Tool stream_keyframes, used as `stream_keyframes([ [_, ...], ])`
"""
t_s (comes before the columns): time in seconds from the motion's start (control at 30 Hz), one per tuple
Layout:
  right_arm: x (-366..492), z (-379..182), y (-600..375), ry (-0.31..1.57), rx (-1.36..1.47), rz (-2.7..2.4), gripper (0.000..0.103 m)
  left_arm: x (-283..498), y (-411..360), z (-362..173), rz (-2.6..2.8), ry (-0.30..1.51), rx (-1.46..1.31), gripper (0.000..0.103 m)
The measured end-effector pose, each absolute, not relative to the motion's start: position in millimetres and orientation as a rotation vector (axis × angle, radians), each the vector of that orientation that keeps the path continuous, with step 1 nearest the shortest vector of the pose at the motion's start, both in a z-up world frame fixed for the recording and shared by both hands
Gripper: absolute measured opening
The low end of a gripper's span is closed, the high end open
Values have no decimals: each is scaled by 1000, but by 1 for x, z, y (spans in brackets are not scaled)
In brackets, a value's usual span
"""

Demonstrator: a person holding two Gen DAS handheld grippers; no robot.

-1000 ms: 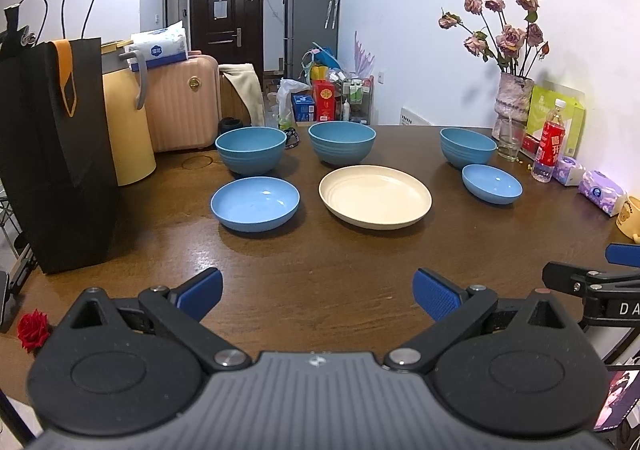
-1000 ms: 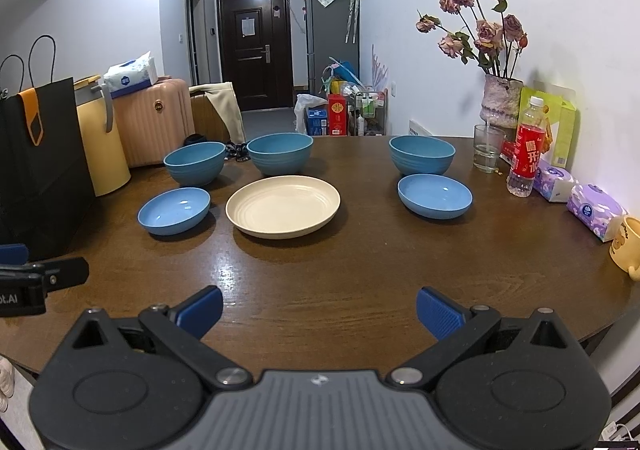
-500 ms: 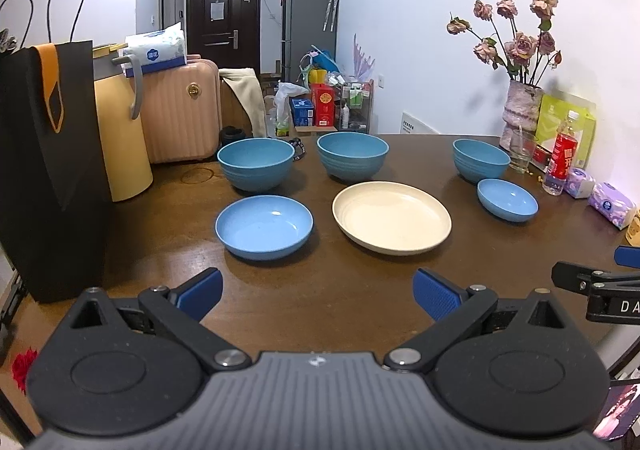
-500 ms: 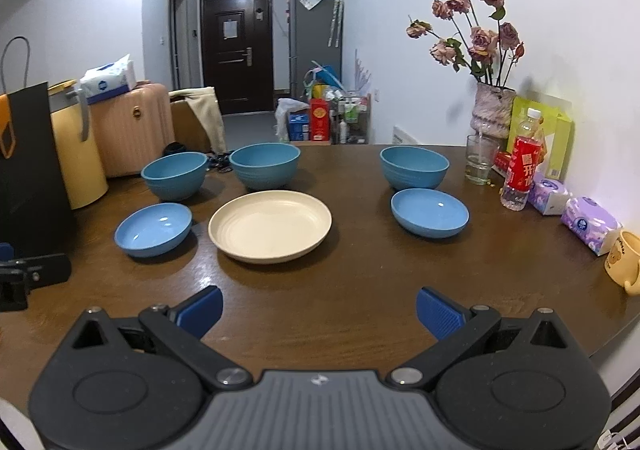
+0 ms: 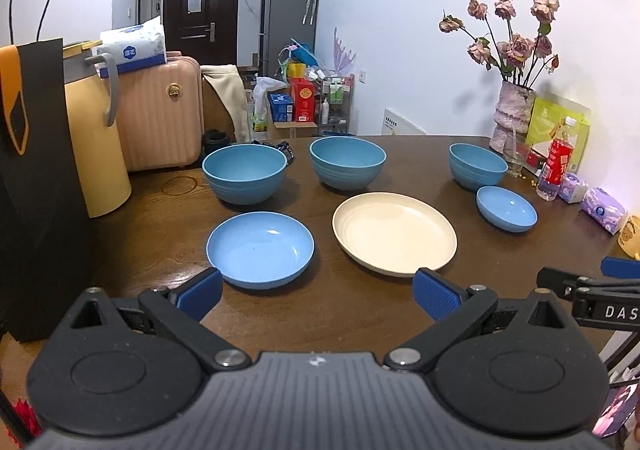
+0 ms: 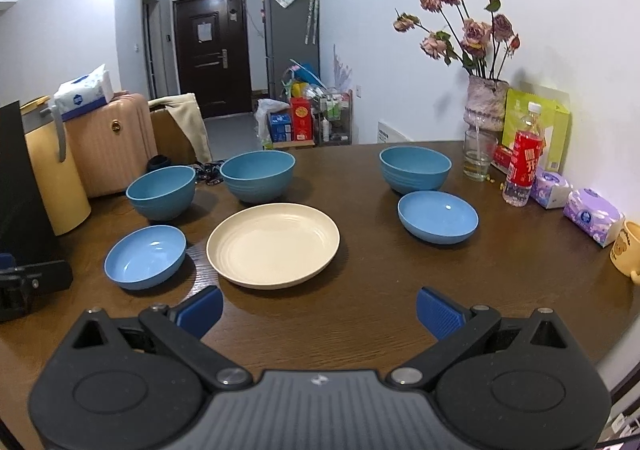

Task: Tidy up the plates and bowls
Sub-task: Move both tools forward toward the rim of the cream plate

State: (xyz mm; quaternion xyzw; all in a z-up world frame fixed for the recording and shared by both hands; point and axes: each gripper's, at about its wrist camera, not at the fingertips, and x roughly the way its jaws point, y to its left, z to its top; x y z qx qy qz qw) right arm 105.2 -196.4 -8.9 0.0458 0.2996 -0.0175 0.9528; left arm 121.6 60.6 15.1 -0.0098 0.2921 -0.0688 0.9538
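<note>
Now both my claws gape empty, the left gripper nearest the shallow bowl, just ahead-left.

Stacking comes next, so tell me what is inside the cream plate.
Nothing lies in the cream plate; its ribbed inside shows bare in both views. What is under it on the table is covered.

A dark brown wooden counter carries a cream plate near its middle. Three deep blue bowls stand along the far side: one at left, one centre, one at right. Two shallow blue bowls sit nearer, one left of the plate, one right. At the right edge stand a vase of dried roses, a glass, a red-labelled bottle, tissue packs and a yellow mug.
</note>
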Motion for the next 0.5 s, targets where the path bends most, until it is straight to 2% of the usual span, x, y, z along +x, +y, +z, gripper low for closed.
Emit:
stream_keyframes([
  [0.5, 163, -16, -200, 677, 82, -49, 103, 170, 49, 10, -91, 642, -11, 103],
])
